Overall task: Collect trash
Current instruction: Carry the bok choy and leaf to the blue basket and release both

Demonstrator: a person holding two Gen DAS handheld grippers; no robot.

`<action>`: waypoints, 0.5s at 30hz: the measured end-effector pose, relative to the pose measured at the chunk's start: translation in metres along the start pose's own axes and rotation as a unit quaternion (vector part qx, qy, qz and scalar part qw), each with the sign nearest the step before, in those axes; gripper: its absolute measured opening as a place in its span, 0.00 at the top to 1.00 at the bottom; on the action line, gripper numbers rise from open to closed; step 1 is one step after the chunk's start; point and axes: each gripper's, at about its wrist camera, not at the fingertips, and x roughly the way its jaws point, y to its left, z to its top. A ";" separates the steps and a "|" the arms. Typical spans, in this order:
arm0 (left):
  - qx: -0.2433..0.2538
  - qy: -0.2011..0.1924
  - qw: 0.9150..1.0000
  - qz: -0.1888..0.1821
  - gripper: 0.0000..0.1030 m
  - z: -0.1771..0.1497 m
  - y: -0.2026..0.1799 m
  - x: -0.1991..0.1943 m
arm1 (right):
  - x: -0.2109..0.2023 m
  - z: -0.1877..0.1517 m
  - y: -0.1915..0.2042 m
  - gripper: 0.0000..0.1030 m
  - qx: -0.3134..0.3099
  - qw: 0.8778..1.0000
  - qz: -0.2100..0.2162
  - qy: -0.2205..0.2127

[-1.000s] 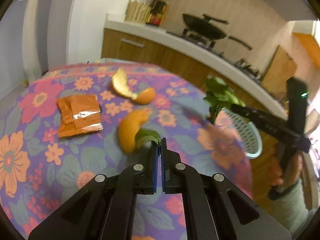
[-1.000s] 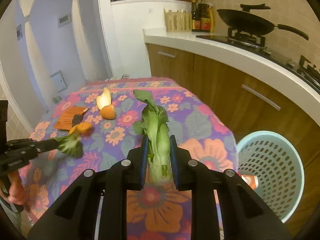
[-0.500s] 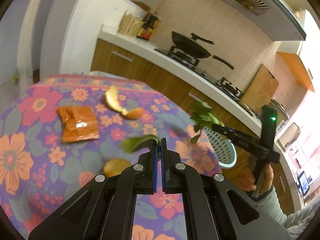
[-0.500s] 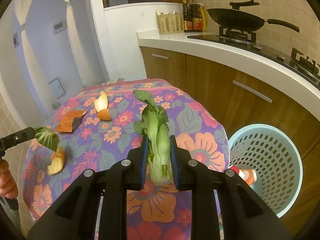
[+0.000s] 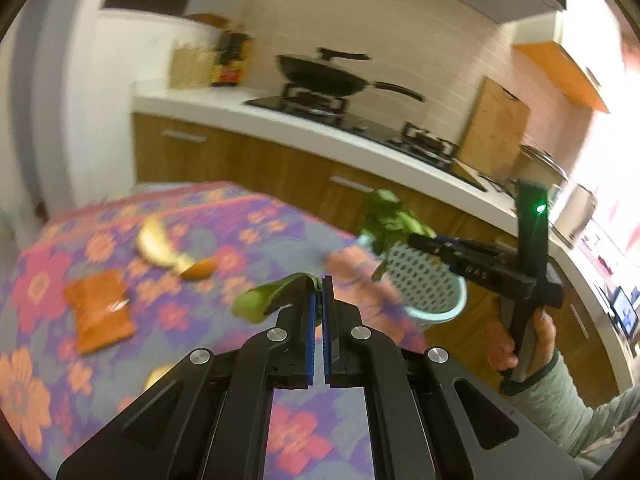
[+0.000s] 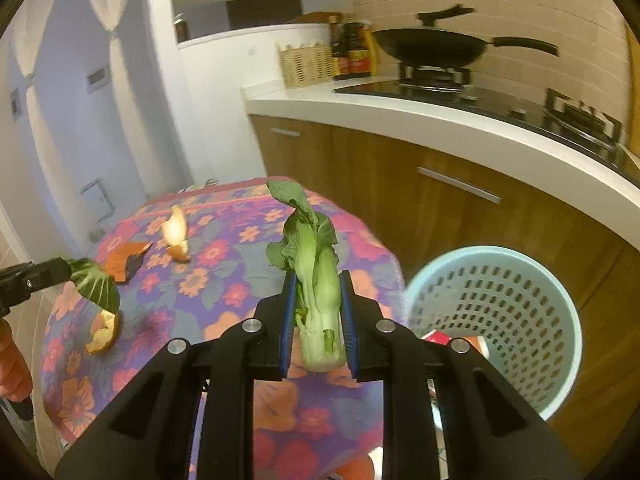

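My left gripper (image 5: 320,285) is shut on a green leaf (image 5: 269,295) and holds it above the flowered table (image 5: 192,320); it also shows in the right wrist view (image 6: 64,270) with the leaf (image 6: 96,286). My right gripper (image 6: 316,280) is shut on a bok choy stalk (image 6: 318,280), held upright over the table's right edge, next to the light blue basket (image 6: 496,316). In the left wrist view the right gripper (image 5: 412,240) holds the bok choy (image 5: 386,216) over the basket (image 5: 432,288). Orange peels (image 6: 176,234) (image 6: 102,332) and an orange wrapper (image 5: 100,312) lie on the table.
The basket stands on the floor beside the table with a red and white item (image 6: 436,338) inside. A wooden cabinet and white counter (image 6: 440,120) with a wok (image 6: 432,46) run behind. The left wrist view is blurred.
Both grippers have lifted and moved right toward the basket. The left gripper's leaf has come away from the orange peel, which now lies on the table.
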 end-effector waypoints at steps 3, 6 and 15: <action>0.032 0.000 0.999 -0.012 0.99 0.016 -0.026 0.020 | -0.008 -0.002 -0.023 0.83 0.022 1.000 -0.013 -0.009; 0.054 0.011 0.998 -0.027 0.99 0.030 -0.049 0.047 | -0.017 -0.005 -0.051 0.83 0.046 0.998 -0.030 -0.020; 0.085 0.053 0.992 -0.078 0.99 0.053 -0.108 0.134 | -0.037 -0.026 -0.132 0.83 0.121 0.989 -0.080 -0.031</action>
